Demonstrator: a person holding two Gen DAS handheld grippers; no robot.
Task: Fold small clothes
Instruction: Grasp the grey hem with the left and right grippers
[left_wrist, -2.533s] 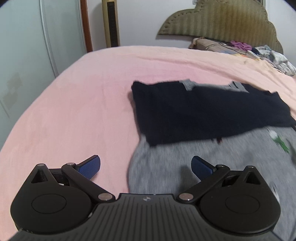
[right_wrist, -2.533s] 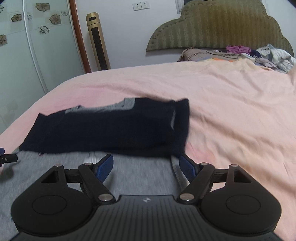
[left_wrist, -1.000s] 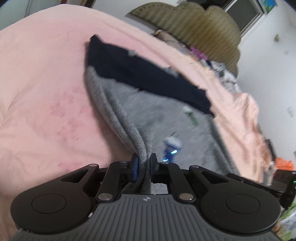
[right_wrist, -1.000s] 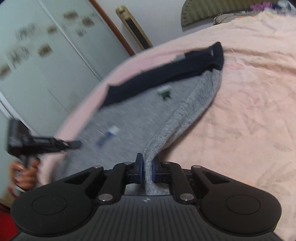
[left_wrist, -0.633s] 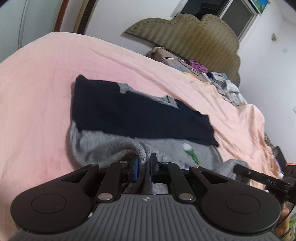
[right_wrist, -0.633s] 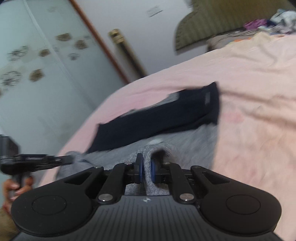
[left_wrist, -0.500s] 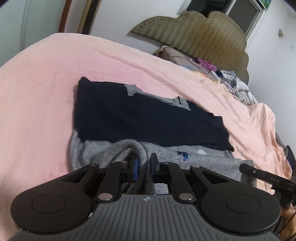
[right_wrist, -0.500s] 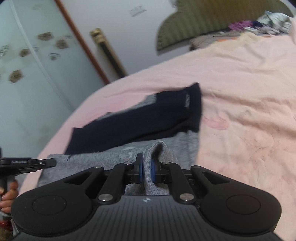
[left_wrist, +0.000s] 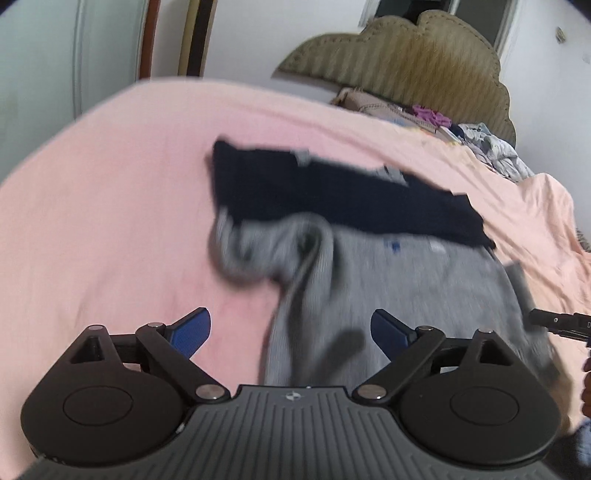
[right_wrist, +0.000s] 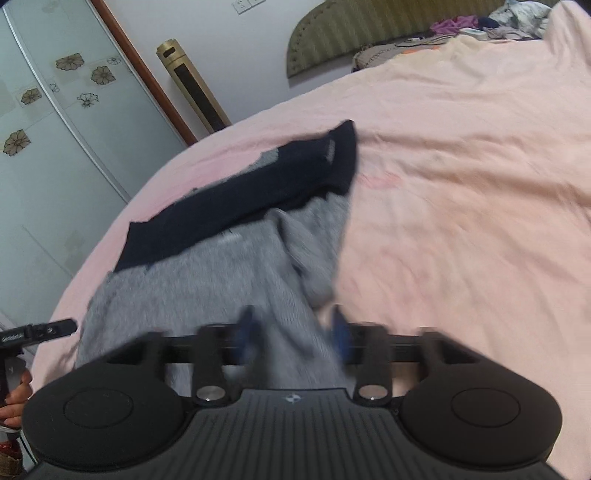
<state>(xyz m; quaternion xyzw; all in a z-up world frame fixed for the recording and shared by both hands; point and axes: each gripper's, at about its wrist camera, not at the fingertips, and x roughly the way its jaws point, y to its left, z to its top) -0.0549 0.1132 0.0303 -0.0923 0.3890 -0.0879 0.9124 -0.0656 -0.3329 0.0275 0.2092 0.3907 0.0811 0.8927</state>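
Note:
A grey garment with a dark navy upper part (left_wrist: 399, 291) (right_wrist: 207, 280) lies on the pink bedspread, its near hem folded up toward the navy band (left_wrist: 332, 199) (right_wrist: 243, 199). My left gripper (left_wrist: 291, 328) is opening, its blue pads wide apart; the grey cloth lies below and between them, loose. My right gripper (right_wrist: 293, 332) is opening too, blurred, with a ridge of grey cloth between its pads but not pinched. The other gripper's tip (left_wrist: 557, 320) (right_wrist: 40, 330) shows at each view's edge.
The pink bedspread (left_wrist: 92, 229) (right_wrist: 461, 206) stretches wide on both sides. A padded headboard (left_wrist: 402, 62) and a heap of clothes (left_wrist: 491, 144) sit at the far end. A glass wardrobe door (right_wrist: 55, 147) and a gold tower fan (right_wrist: 195, 88) stand past the bed's left edge.
Both grippers were shut on the grey hem and carried it toward the navy band. Now both have opened and the hem has dropped onto the garment.

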